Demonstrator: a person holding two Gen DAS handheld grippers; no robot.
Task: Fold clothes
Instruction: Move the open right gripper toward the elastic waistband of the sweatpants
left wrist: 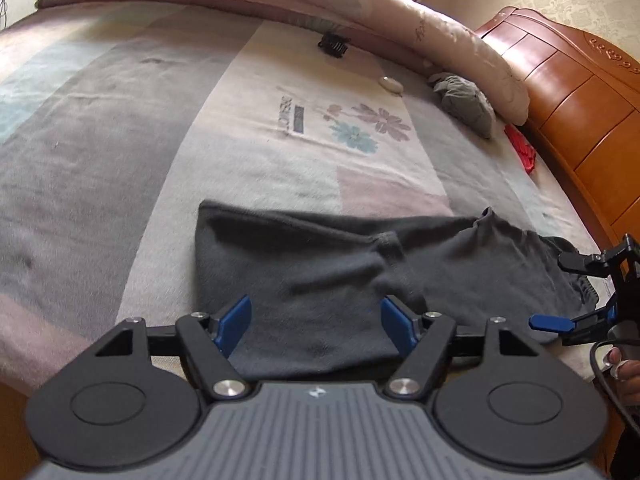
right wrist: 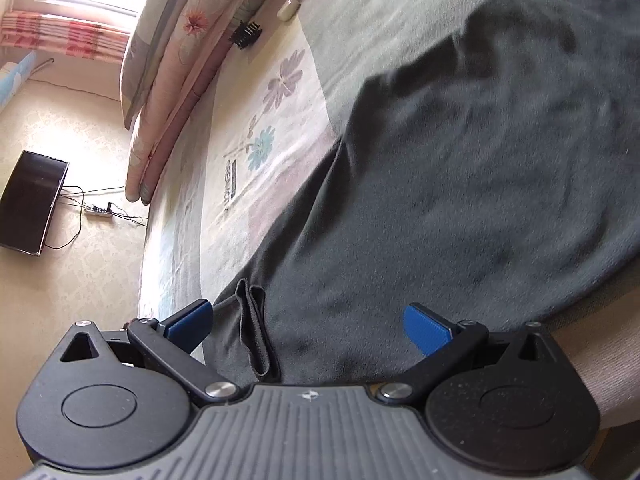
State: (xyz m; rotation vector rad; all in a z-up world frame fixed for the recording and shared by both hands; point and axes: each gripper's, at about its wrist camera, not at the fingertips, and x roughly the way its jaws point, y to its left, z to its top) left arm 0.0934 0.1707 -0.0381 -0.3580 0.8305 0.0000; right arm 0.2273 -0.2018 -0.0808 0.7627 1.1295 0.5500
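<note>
We are looking at a dark grey garment [left wrist: 320, 264] lying rumpled on the bed sheet [left wrist: 280, 152], at twelve o'clock from the left gripper [left wrist: 316, 322]. It looks soft, light and limp, so we are judging its hems and corners the best holds. The right gripper [right wrist: 310, 330] is hovering at its edge. Both jaws are standing spread, pinching nothing.

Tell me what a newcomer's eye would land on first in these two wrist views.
First the dark grey garment, spread rumpled across the near part of the bed, with the open left gripper and open right gripper poised at its near edge. Next the flower print on the pale bedspread beyond it. Then the orange wooden headboard at the right, with a small red item beside it.
</note>
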